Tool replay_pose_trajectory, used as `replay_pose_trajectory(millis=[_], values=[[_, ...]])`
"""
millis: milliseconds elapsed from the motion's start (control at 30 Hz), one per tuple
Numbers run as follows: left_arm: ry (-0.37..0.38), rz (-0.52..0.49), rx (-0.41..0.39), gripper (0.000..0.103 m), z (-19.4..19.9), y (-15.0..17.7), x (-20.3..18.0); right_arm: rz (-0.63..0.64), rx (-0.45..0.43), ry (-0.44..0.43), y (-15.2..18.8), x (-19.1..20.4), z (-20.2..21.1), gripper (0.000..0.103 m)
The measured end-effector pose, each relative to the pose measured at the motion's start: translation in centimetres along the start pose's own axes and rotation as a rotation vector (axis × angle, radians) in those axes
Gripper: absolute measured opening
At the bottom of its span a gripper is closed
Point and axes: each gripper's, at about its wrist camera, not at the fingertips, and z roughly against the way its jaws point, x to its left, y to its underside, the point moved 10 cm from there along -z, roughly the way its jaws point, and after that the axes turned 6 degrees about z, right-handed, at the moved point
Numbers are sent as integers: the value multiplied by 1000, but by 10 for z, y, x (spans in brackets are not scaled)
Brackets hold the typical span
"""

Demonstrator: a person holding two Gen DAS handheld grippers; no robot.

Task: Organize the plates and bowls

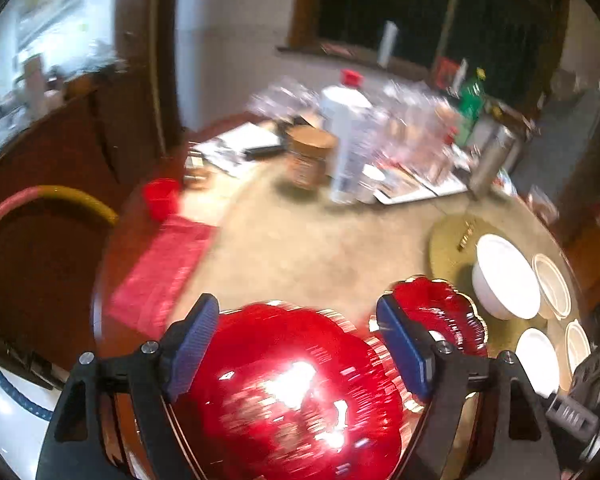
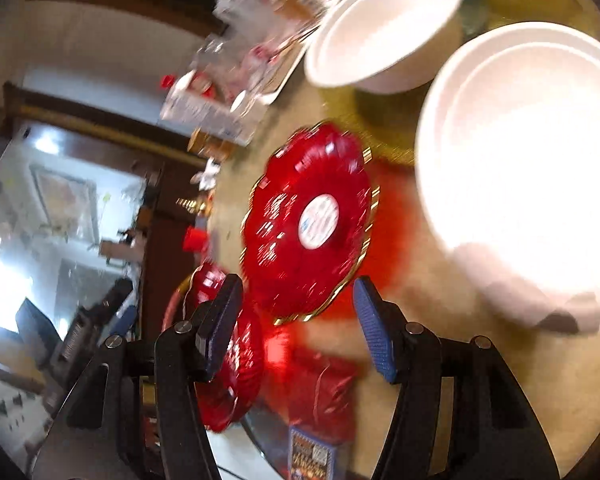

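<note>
Blurred red plates and white bowls on the round surface

Both hand-held grippers, left and right, stand apart, gripping nothing. The large glossy red scalloped plate is motion-smeared and cut off below; the smaller gold-rimmed red plate lies near the white foam bowls.

The large red plate is smeared by motion blur and cut off by the bottom edge of the left wrist view. The smaller red plate is partly hidden behind a blue pad. The bottles and glassware at the table's far side are too blurred to be told apart. In the right wrist view, the white bowl is washed out by glare and clipped at the right edge.
</note>
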Motion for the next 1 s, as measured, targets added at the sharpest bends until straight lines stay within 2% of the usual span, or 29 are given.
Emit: replay_pose_trajectory(millis=[233, 333, 400, 500, 633, 667, 700, 733, 767, 800, 867, 1000], values=[[-36, -109, 126, 81, -65, 5, -70, -34, 3, 34, -19, -19, -9, 58], [-95, -161, 174, 81, -90, 13, -75, -47, 5, 34, -26, -24, -11, 58], [-105, -170, 208, 81, -102, 17, -77, -48, 7, 34, -27, -25, -13, 58], [-88, -171, 273, 81, -113, 26, -76, -47, 15, 39, -28, -27, -19, 58], [-81, -192, 307, 80, -123, 36, -81, -34, 18, 46, -29, -27, -25, 58], [-72, -186, 320, 79, -125, 39, -82, -24, 19, 53, -30, -26, -25, 58], [-63, -180, 333, 71, -126, 40, -82, -12, 19, 61, -30, -25, -26, 58], [-62, -176, 351, 57, -129, 44, -81, -3, 19, 66, -31, -25, -27, 58], [-63, -176, 364, 50, -132, 46, -81, 8, 21, 78, -30, -25, -27, 53], [-60, -175, 387, 41, -135, 51, -81, 14, 25, 92, -30, -25, -28, 43], [-51, -170, 372, 37, -134, 50, -82, 25, 42, 112, -29, -28, -31, 24], [-47, -157, 356, 31, -131, 47, -81, 46, 34, 153, -29, -34, -30, 13]])
